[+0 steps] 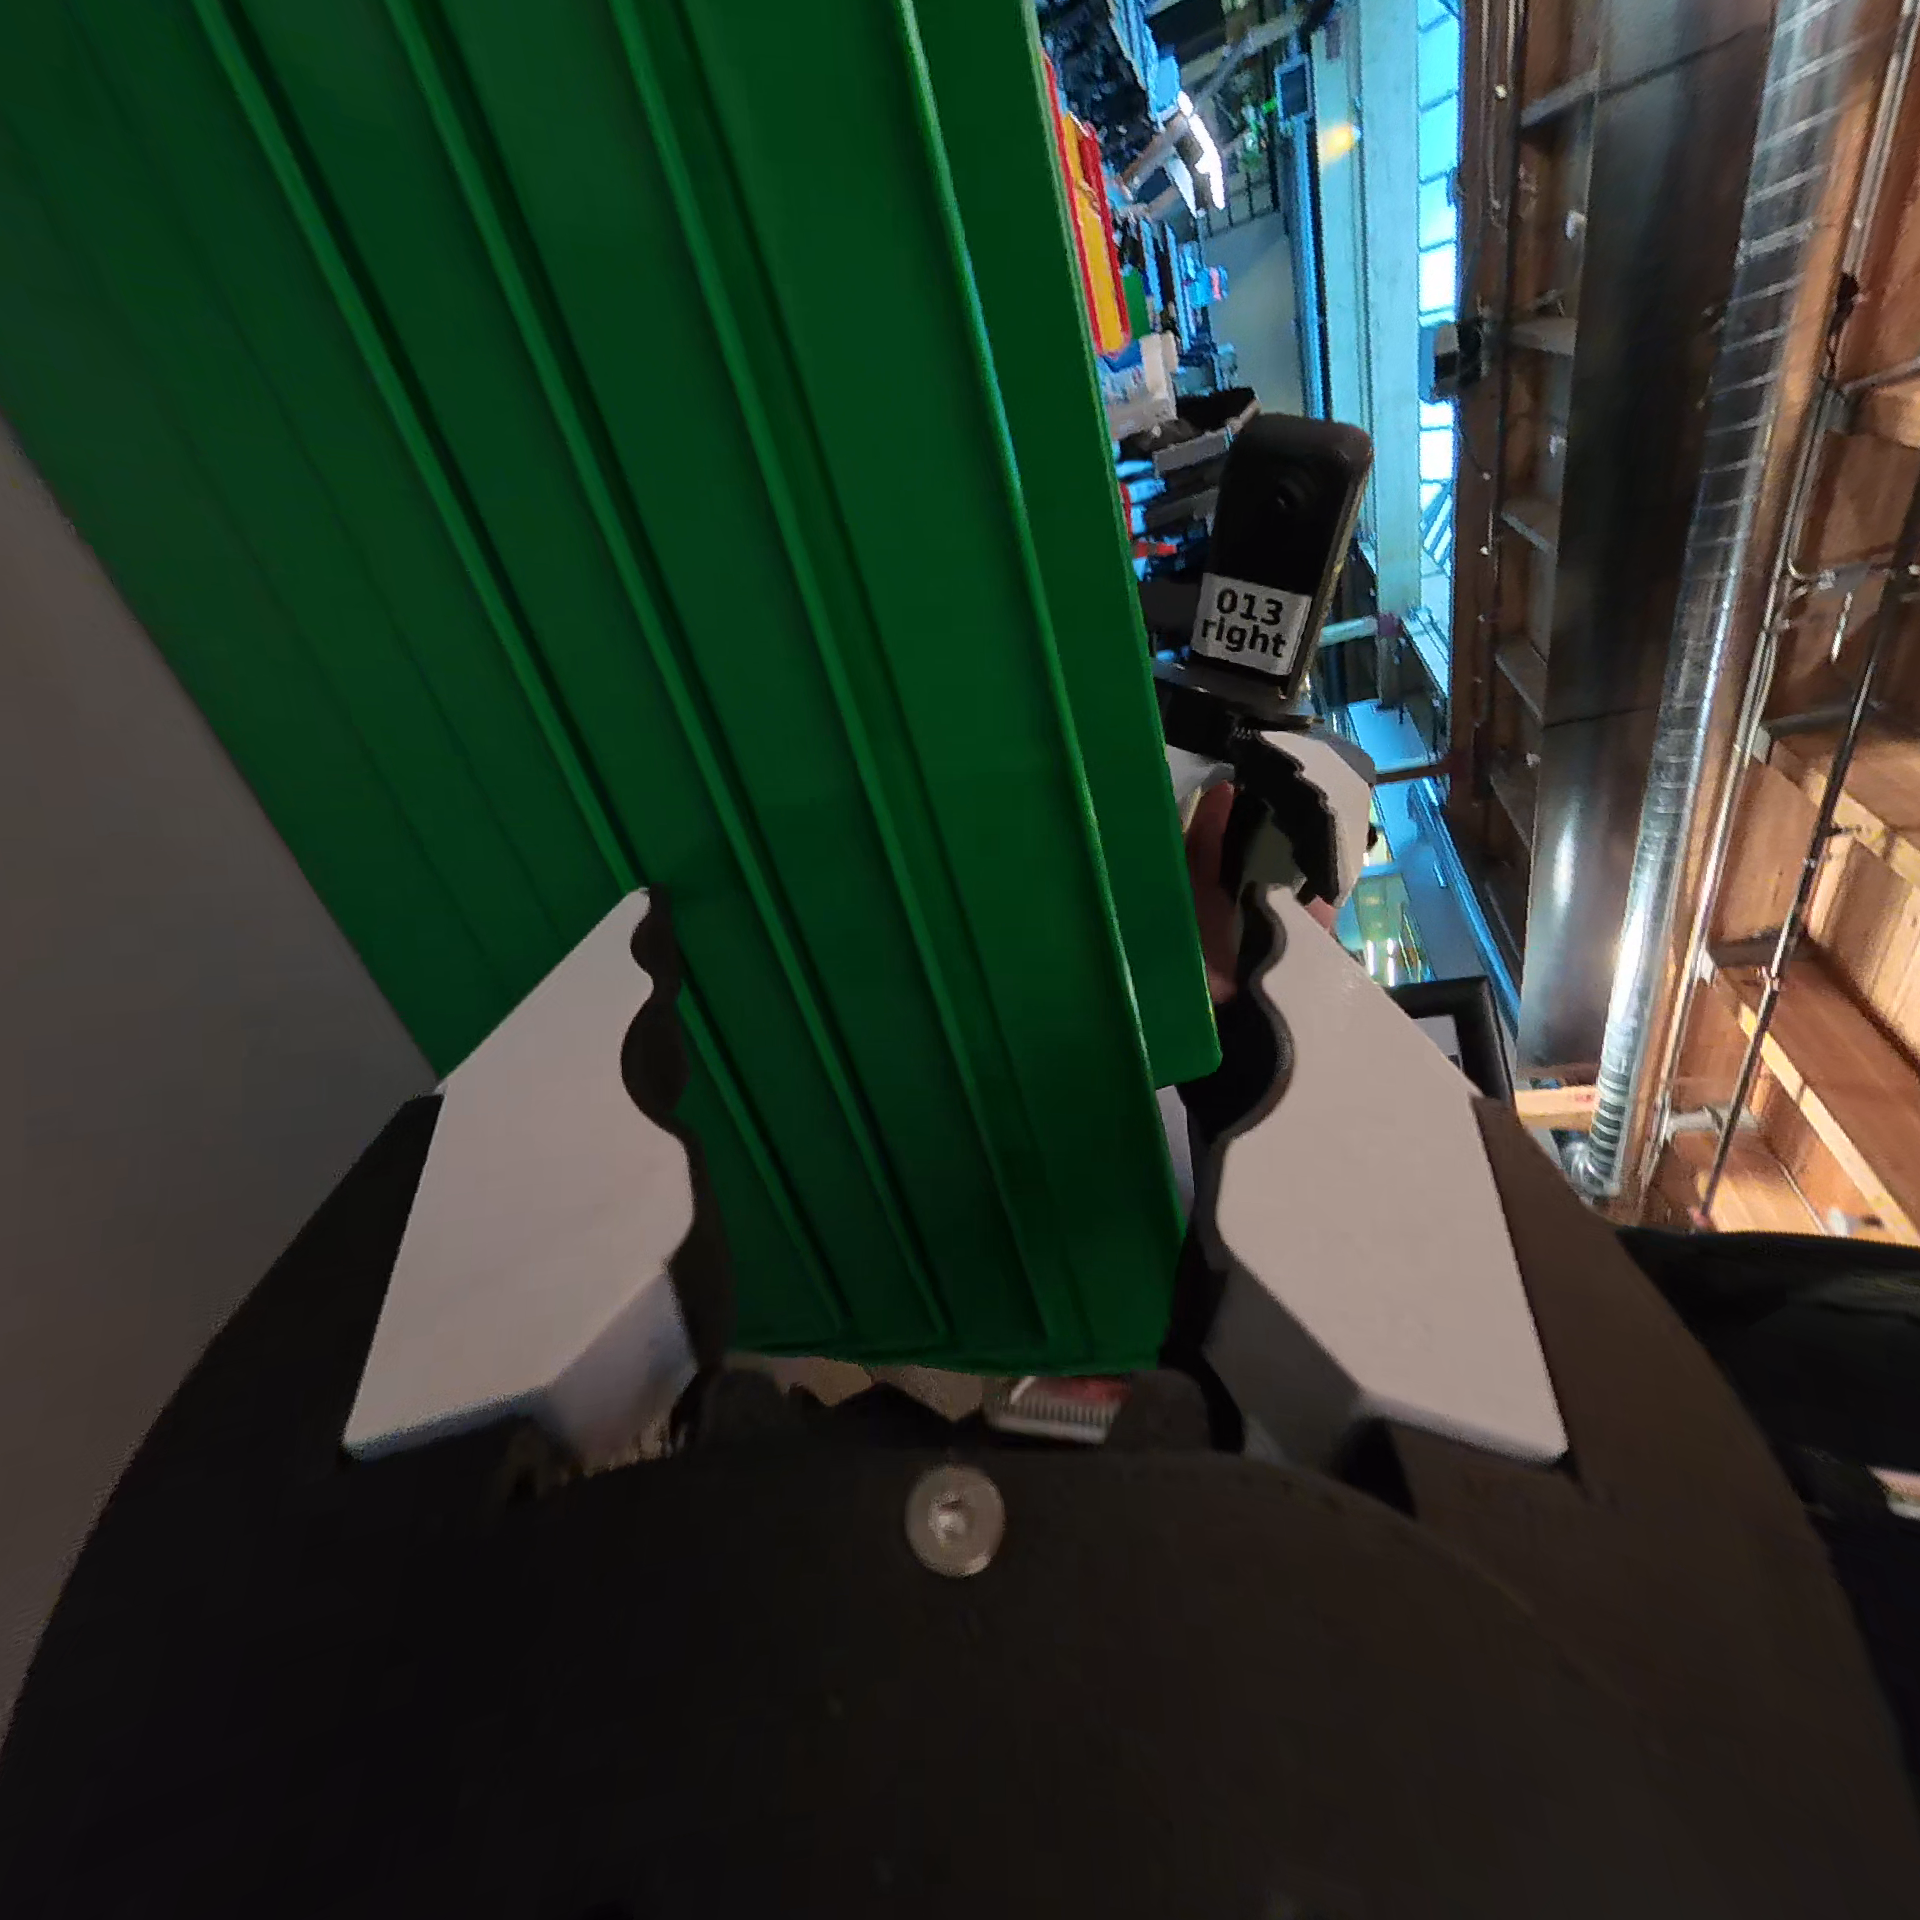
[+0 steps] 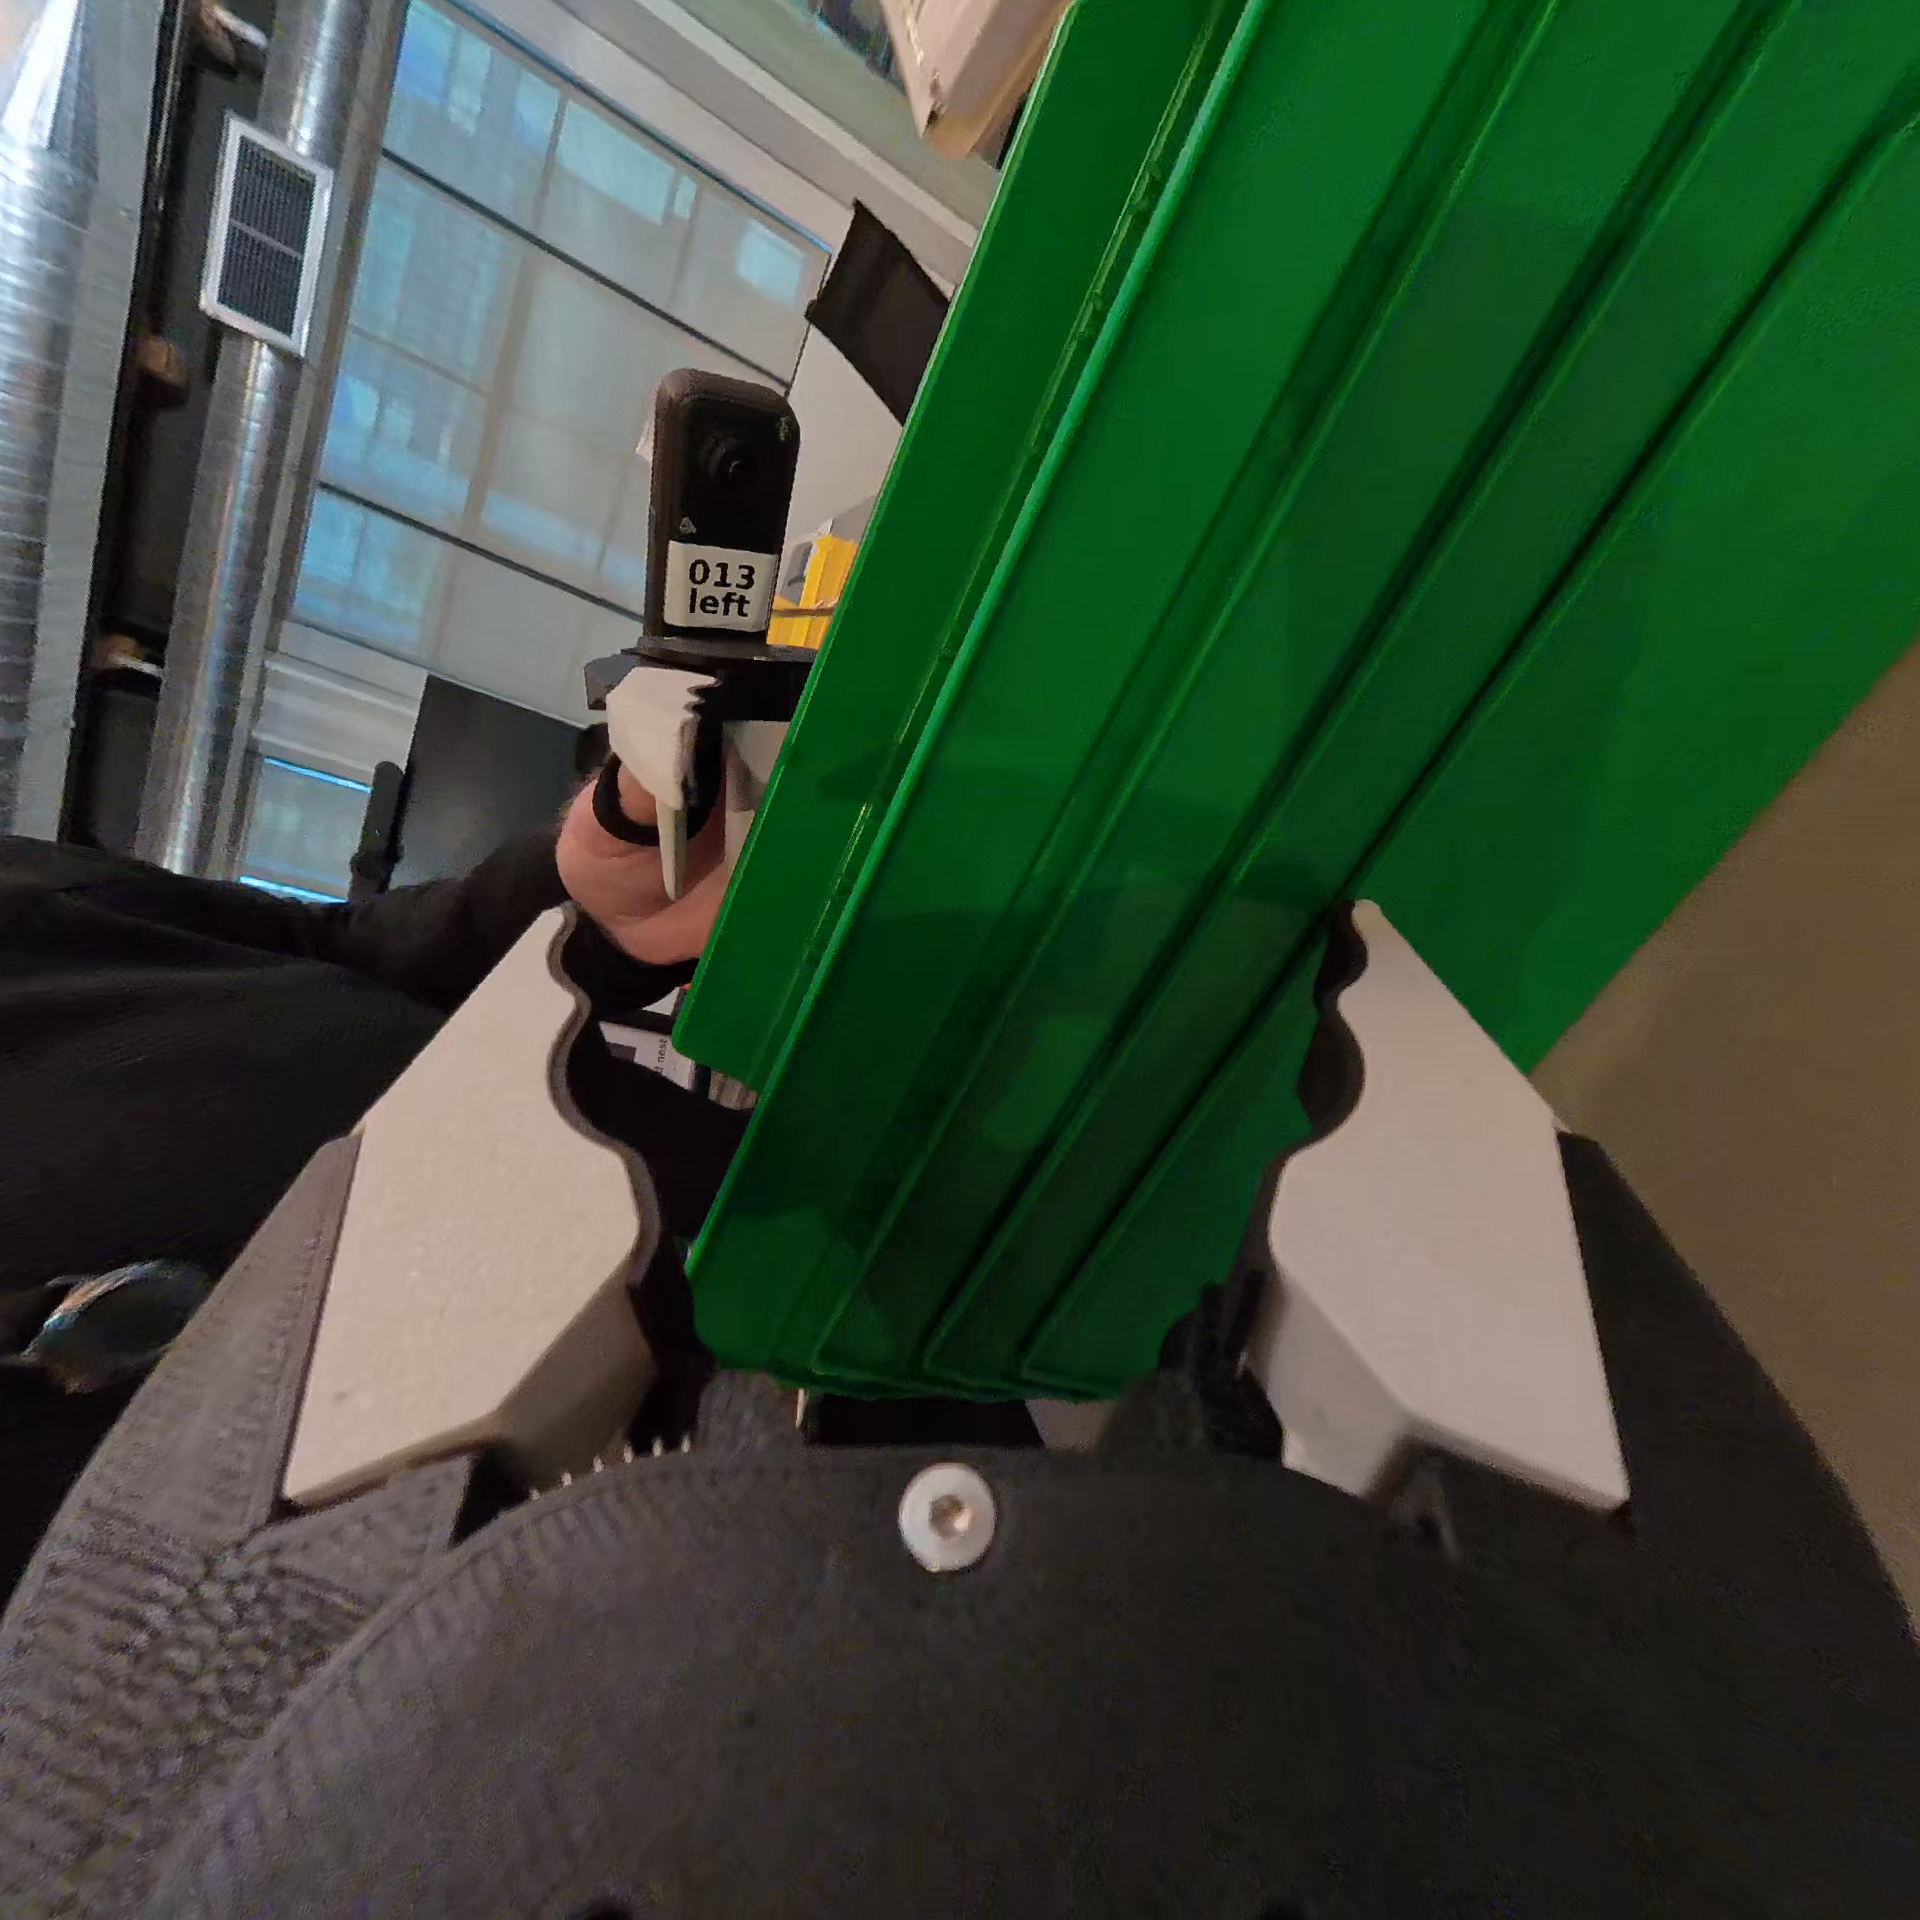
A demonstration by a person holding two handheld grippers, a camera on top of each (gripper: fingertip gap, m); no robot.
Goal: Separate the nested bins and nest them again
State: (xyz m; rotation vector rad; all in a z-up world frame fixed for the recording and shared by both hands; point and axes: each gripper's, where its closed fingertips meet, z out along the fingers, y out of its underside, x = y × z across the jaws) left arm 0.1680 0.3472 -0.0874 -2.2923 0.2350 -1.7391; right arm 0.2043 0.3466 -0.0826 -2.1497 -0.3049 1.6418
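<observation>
A stack of several nested green bins (image 1: pixel 644 540) fills the upper left of the left wrist view, its layered rims running between the fingers. My left gripper (image 1: pixel 956 914) is shut on these rims at one end. In the right wrist view the same green bins (image 2: pixel 1351 582) fill the upper right. My right gripper (image 2: pixel 956 925) is shut on the layered rims at the opposite end. Each gripper shows in the other's view: the right gripper (image 1: pixel 1278 831) beyond the stack, and the left gripper (image 2: pixel 686 790) held by a hand. The bins' insides are hidden.
A grey table surface (image 1: pixel 156 935) lies behind the bins and shows beige in the right wrist view (image 2: pixel 1766 935). A person's black sleeve (image 2: pixel 208 1018) is at the left. Windows (image 2: pixel 499 416), a metal duct (image 1: pixel 1683 727) and distant coloured bins (image 1: pixel 1091 239) are in the background.
</observation>
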